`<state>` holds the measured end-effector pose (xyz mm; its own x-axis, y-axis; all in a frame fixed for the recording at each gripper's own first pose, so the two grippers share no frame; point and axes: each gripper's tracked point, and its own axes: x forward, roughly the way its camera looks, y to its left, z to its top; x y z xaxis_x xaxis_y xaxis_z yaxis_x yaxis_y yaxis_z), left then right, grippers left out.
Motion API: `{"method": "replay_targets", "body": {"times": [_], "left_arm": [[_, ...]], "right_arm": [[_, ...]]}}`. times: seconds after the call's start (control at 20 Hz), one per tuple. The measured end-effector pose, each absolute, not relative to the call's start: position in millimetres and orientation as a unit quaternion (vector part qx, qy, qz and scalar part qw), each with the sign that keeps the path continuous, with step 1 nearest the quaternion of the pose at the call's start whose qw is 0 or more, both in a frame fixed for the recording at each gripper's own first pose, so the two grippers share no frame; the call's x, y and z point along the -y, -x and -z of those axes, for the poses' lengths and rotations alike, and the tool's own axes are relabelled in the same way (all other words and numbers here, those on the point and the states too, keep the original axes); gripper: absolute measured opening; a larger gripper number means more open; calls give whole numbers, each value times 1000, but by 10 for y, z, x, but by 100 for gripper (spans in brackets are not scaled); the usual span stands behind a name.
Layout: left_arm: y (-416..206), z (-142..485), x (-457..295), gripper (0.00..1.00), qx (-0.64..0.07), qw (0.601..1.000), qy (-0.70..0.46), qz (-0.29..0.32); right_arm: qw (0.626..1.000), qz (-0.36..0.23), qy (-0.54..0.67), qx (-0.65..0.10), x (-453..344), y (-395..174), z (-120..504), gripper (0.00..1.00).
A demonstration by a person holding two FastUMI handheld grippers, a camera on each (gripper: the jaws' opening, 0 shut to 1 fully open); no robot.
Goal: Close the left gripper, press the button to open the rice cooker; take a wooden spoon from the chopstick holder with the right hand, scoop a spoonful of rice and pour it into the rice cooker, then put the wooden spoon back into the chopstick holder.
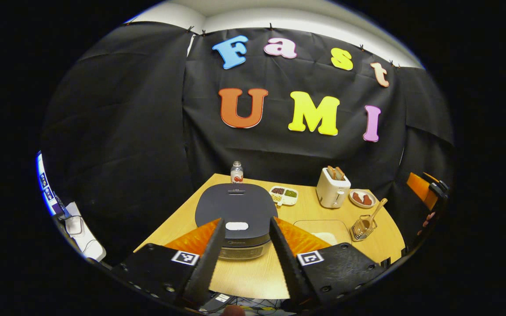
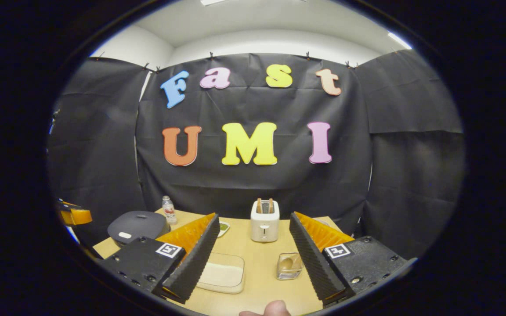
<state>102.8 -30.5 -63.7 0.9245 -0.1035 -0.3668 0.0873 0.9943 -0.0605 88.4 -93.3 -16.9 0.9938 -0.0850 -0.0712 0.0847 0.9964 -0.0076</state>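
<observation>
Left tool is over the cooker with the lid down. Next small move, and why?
Probably close the left tool first. Its fingers stand wide apart, framing the white oval button on the dark grey rice cooker, whose lid is still shut. Closed, it should press the button more squarely. The wooden spoon sits untouched in the wire chopstick holder.

The left gripper [image 1: 244,224] is held above the near edge of the table [image 1: 253,276], its jaws spread apart and aimed at the rice cooker [image 1: 235,210]. The right gripper [image 2: 253,219] is held with jaws wide apart, well right of the rice cooker.
</observation>
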Motion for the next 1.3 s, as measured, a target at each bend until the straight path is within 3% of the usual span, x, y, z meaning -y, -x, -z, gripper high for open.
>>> {"method": "replay_targets", "body": {"times": [0.05,0.1,0.15,0.25,0.3,0.35,0.5,0.85,1.3], "left_arm": [[-1114,741,323,67,-209,976,19,49],[-1175,849,363,46,-238,969,20,55],[-1242,938,384,41,-262,963,23,61],[-1470,1018,320,41,-285,956,45,46],[-1506,1102,332,0,-305,949,58,50],[-1546,1175,372,6,-323,942,67,58],[-1747,1373,355,0,-362,926,81,68],[-2021,1727,176,0,-415,905,74,57],[-1974,1888,180,0,-450,886,106,46]], "right_arm": [[998,50,0,-38,1035,-929,173,100],[998,57,-4,-38,1131,-963,181,100],[997,65,-6,-38,1225,-986,178,100],[996,84,-7,-39,1425,-1007,197,100],[995,94,-7,-41,1529,-1011,219,100],[994,105,-8,-43,1632,-1002,242,100],[990,133,-16,-53,1891,-969,337,100],[981,179,-29,-74,2307,-856,536,100],[978,181,-46,-96,2377,-983,728,100]]}}
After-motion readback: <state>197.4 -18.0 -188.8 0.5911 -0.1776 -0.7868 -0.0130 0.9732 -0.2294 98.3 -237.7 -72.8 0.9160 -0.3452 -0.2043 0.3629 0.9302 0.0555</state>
